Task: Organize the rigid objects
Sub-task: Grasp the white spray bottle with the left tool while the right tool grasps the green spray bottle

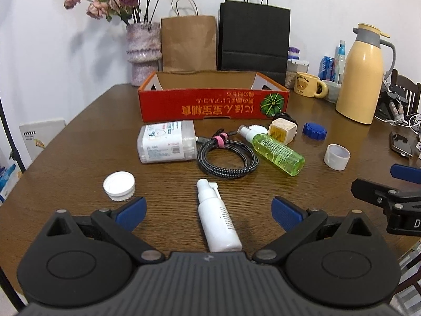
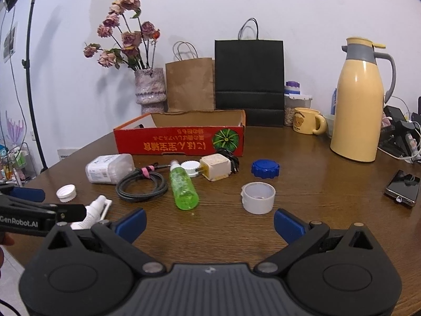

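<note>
We hold our left gripper with its blue pads spread wide, low over the brown table, and the white spray bottle lies flat between the fingers, nozzle pointing away, touching neither pad. Our right gripper is likewise spread wide with nothing between its pads; just ahead of it stands the white ring cap, open side up, and left of that lies the green spray bottle on its side. From the left wrist view, a white ribbed cap sits just beyond the left finger. Farther out, in a loose row, lie the clear plastic jar on its side, the coiled braided cable with a pink tie beside it, the cream charger plug with a dark cord behind it, and the blue lid well apart to the right. A small white scalloped cap rests between the green bottle's nozzle and the plug. Behind all of these stands the red cardboard box, open on top, its printing upside down. Along the wall we see a vase of dried roses, a brown paper bag, a black paper bag, a yellow bear mug and a yellow thermos jug; a phone lies at the table's right edge.
</note>
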